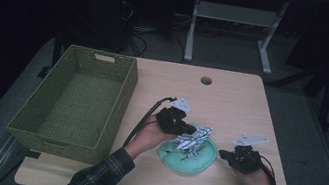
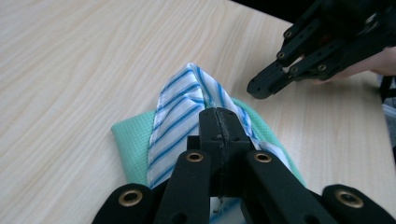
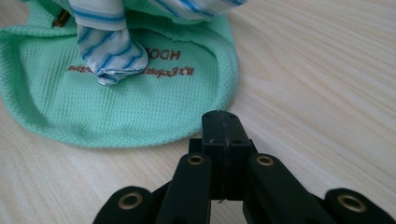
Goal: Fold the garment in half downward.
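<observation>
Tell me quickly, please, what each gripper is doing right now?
Left gripper: shut on the striped cloth, which lies over the green cloth.
Right gripper: shut, empty, beside the green cloth.

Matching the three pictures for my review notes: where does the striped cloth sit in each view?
High view: striped cloth at table centre, bunched on the green cloth, at the left tongs.
Left gripper view: centre, rising just beyond the shut jaws.
Right gripper view: top left, a fold resting on the green cloth.
Shared landmark: the green cloth beneath it.
</observation>
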The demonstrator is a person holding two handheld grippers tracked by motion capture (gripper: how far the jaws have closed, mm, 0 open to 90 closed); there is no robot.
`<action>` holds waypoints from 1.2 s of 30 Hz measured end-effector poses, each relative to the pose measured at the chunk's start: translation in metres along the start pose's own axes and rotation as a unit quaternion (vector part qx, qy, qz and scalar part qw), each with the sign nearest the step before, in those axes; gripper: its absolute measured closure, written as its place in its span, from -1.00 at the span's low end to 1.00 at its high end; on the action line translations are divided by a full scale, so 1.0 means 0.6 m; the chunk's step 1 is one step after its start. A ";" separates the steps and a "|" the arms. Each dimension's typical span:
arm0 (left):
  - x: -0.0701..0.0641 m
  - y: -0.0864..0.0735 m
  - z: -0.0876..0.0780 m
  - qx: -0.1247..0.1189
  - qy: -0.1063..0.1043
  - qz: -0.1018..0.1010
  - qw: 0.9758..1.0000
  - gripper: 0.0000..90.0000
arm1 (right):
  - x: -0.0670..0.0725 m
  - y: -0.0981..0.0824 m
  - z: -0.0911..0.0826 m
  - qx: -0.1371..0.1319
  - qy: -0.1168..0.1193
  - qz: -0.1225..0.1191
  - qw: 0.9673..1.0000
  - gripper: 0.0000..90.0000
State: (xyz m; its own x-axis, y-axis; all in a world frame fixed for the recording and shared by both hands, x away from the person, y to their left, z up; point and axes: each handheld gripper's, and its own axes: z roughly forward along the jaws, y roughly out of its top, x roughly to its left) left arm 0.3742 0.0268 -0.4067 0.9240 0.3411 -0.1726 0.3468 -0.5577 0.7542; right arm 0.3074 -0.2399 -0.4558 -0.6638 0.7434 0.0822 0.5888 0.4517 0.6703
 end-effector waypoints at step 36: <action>-0.048 -0.028 0.076 0.070 -0.037 0.024 0.997 0.99 | -0.007 0.010 -0.008 -0.020 0.004 0.010 1.000 1.00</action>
State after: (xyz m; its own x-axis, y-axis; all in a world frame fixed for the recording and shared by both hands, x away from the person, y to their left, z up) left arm 0.3490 -0.0079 -0.4433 0.9479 0.2570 -0.1882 0.3154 -0.6745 0.6675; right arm 0.3114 -0.2426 -0.4483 -0.6559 0.7479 0.1023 0.5830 0.4158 0.6980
